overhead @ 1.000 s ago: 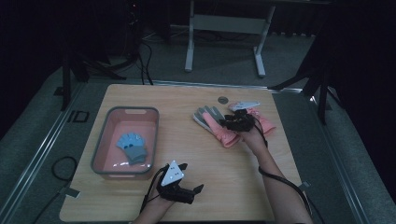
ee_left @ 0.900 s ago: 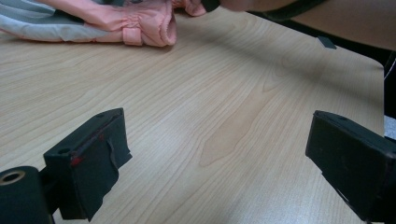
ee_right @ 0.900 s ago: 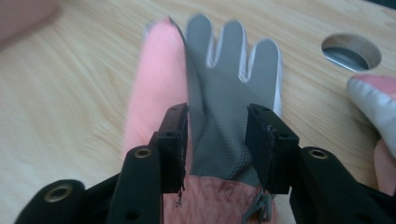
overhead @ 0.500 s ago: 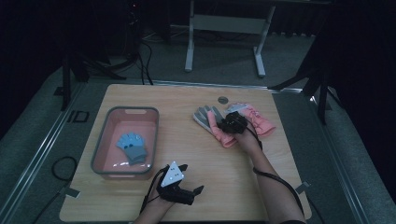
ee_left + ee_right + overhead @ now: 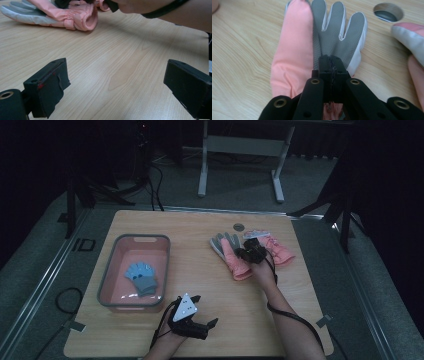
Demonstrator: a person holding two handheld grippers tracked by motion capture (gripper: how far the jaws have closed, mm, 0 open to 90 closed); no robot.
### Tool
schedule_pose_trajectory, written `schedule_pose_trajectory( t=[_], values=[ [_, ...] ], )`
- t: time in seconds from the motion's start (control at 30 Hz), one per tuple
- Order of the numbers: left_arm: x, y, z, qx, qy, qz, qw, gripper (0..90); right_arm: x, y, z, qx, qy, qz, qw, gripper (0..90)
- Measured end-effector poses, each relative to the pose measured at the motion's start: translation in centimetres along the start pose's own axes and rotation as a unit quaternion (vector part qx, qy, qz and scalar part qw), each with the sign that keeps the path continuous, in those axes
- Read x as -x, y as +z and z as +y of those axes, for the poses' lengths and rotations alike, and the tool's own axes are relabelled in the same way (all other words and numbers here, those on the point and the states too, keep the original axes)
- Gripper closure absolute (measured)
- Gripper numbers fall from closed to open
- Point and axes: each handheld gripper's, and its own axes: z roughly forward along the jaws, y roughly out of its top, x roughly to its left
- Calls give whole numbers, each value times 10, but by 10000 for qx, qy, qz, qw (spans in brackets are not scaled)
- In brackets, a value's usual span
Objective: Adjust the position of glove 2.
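Note:
A pink glove with a grey palm (image 5: pixel 227 251) lies palm up on the far middle of the wooden table (image 5: pixel 200 270). My right gripper (image 5: pixel 247 253) rests on its cuff end. In the right gripper view the jaws of the right gripper (image 5: pixel 331 60) are pressed together over the glove (image 5: pixel 294 55), and pink fabric shows beneath them. A second pink glove (image 5: pixel 278 251) lies just to the right. Near the table's front edge my left gripper (image 5: pixel 204 311) stands open, nothing between its jaws. From there the left gripper (image 5: pixel 117 80) looks across bare wood toward the glove's cuff (image 5: pixel 80 17).
A pink bin (image 5: pixel 116 285) at the left holds a blue glove (image 5: pixel 142 277). A round metal grommet (image 5: pixel 239 226) sits in the tabletop behind the gloves. The person's right forearm (image 5: pixel 285 315) reaches across the right half of the table.
The right gripper has shifted slightly left onto the grey-palmed glove. The left gripper has stayed where it was.

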Motion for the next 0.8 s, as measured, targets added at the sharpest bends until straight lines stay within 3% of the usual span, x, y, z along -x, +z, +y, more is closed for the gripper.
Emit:
schedule_pose_trajectory(
  t=[0.07, 0.2, 0.3, 0.47, 0.53, 0.67, 0.8],
  values=[
    [0, 1, 0, 1, -11, 21, 10000, 61, -5, -7, 0, 57, 104, -47, 9999, 886],
    [0, 0, 0, 71, -39, 65, 9999, 61, -15, -29, -1, 349, 672, -24, 9971, 886],
    [0, 0, 0, 77, -8, 113, 9999, 61, -28, -45, -4, 474, 876, -248, 9947, 886],
    [0, 0, -1, 86, 44, 206, 9997, 61, -43, -59, -17, 607, 1408, -521, 9868, 886],
    [1, 0, -1, 105, 87, 234, 9996, 61, -49, -63, -21, 631, 1448, -652, 9853, 886],
    [2, 0, -2, 73, 164, 343, 9993, 61, -58, -69, -29, 649, 1574, -598, 9836, 886],
    [3, 0, -3, 112, 109, 336, 9993, 61, -69, -77, -44, 728, 1873, -537, 9781, 886]
  ],
)
